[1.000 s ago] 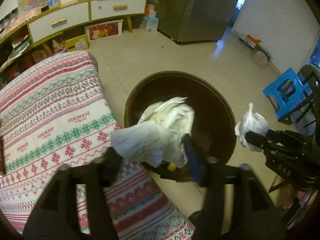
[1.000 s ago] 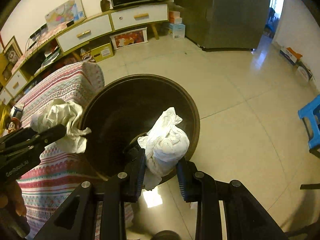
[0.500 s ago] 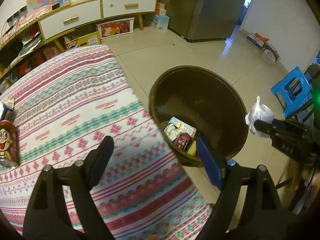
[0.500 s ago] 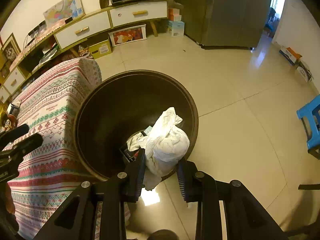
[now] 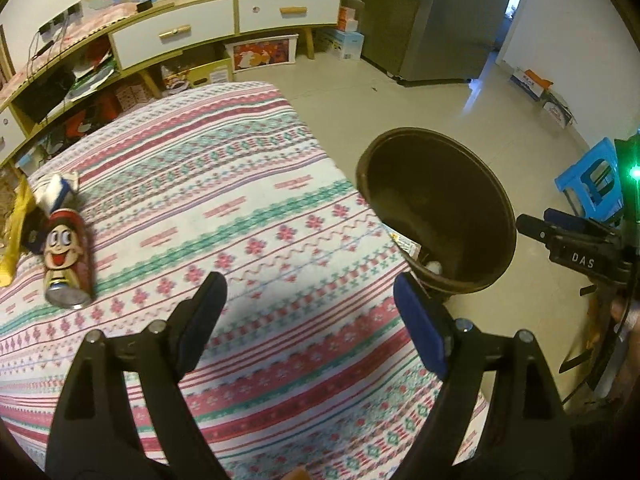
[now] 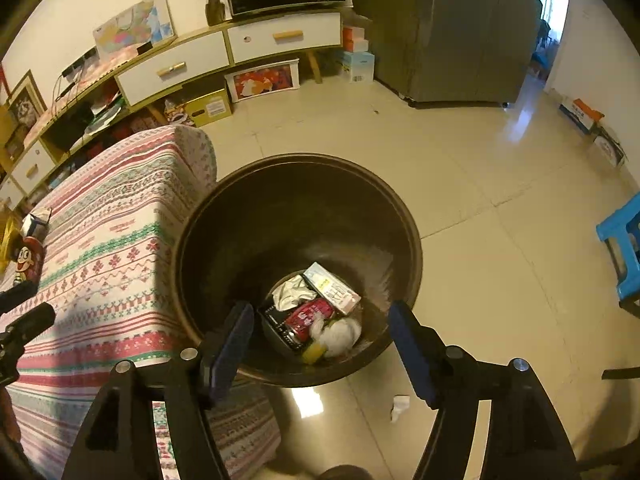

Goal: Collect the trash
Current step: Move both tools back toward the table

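Observation:
A dark brown round bin stands on the floor beside the patterned table. It holds a white crumpled wad, a red packet and a carton. My right gripper is open and empty above the bin's near rim. My left gripper is open and empty over the tablecloth, left of the bin. A red cartoon can lies on the table's left side, next to a blue-white carton and a yellow wrapper.
A small white scrap lies on the tiled floor near the bin. A blue stool stands at the right. A low cabinet with drawers and a grey fridge stand at the back.
Both grippers opened. The left's white wad and then the right's white wad dropped into the bin. The left gripper swung left over the table.

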Demonstrator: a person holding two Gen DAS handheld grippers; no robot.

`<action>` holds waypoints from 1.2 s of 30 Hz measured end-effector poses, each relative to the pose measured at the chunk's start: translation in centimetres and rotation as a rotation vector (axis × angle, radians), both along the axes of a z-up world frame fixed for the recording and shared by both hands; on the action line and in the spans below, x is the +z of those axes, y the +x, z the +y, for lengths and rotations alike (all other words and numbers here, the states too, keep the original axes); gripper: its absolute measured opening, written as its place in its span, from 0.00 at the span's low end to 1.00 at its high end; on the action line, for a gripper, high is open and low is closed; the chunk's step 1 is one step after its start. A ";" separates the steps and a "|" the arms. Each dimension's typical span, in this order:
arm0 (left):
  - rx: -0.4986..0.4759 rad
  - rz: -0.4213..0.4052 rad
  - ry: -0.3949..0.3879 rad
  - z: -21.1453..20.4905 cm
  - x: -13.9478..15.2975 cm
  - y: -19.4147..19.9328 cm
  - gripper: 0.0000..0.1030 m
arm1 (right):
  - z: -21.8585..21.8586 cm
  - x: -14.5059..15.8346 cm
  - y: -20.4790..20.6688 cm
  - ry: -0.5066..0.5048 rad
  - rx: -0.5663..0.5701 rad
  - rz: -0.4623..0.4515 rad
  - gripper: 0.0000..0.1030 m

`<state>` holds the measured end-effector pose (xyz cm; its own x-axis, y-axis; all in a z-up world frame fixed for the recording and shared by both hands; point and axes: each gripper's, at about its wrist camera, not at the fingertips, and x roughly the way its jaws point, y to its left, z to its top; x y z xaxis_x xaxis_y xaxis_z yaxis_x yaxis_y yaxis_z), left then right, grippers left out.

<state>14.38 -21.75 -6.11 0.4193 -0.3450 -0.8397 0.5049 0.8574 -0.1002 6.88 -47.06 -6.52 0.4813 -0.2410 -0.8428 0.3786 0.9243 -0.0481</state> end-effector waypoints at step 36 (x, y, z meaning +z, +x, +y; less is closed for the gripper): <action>0.387 -0.009 -0.077 18.9 3.2 4.0 1.00 | 14.6 -0.3 6.7 -0.092 0.204 0.036 0.89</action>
